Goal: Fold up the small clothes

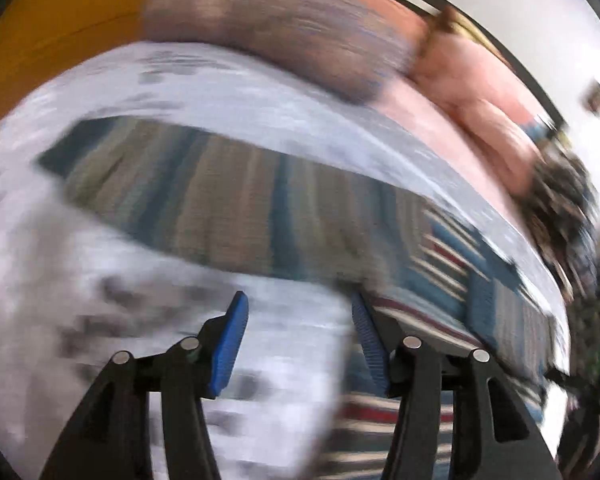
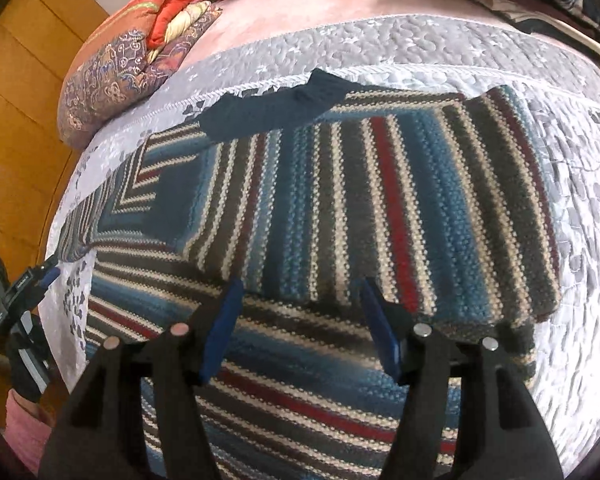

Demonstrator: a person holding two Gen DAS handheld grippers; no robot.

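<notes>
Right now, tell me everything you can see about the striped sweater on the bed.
The striped sweater is a knit in blue, grey, cream and dark red bands with dark navy ribbed trim. It lies flat on the pale quilted bedspread, partly folded, one layer overlapping another. Both grippers are open and hold nothing.

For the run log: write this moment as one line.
striped knit sweater partly folded on quilted bedspread | left gripper open | right gripper open, above sweater
</notes>
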